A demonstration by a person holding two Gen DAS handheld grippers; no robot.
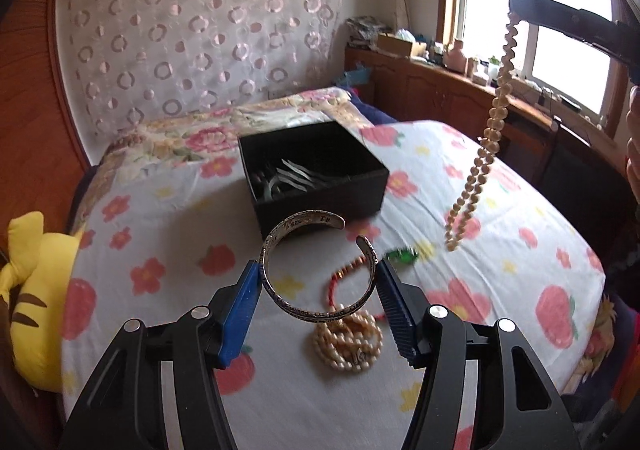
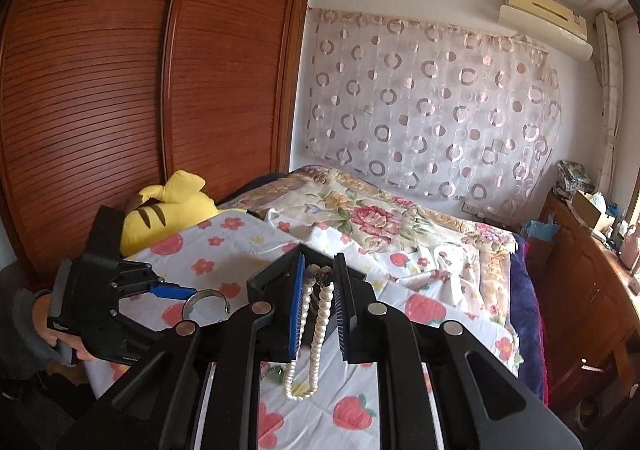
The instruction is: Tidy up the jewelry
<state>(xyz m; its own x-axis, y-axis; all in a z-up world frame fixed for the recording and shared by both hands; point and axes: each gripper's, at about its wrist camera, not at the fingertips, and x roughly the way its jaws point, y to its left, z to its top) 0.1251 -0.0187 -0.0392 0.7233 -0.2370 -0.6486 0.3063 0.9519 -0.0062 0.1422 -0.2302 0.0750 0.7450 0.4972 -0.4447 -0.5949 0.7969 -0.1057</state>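
My left gripper [image 1: 318, 286] is shut on a silver engraved cuff bracelet [image 1: 316, 262], held above the bed just in front of an open black box [image 1: 316, 170] that holds silvery pieces. My right gripper [image 2: 318, 282] is shut on a pearl necklace [image 2: 316, 334] that hangs down in a loop; in the left wrist view the necklace [image 1: 480, 154] dangles to the right of the box. On the sheet below the cuff lie a red cord bracelet [image 1: 340, 278], a coiled cream bead strand [image 1: 348, 342] and a green piece [image 1: 402, 254]. The left gripper with the cuff also shows in the right wrist view [image 2: 208, 298].
The bed has a white flower-print sheet [image 1: 160, 250] and a floral quilt [image 2: 380, 218] toward the head. A yellow plush toy [image 1: 28, 290] lies at the left edge. A wooden wardrobe [image 2: 120, 90] stands left; a cluttered wooden sideboard [image 1: 440, 86] runs under the window.
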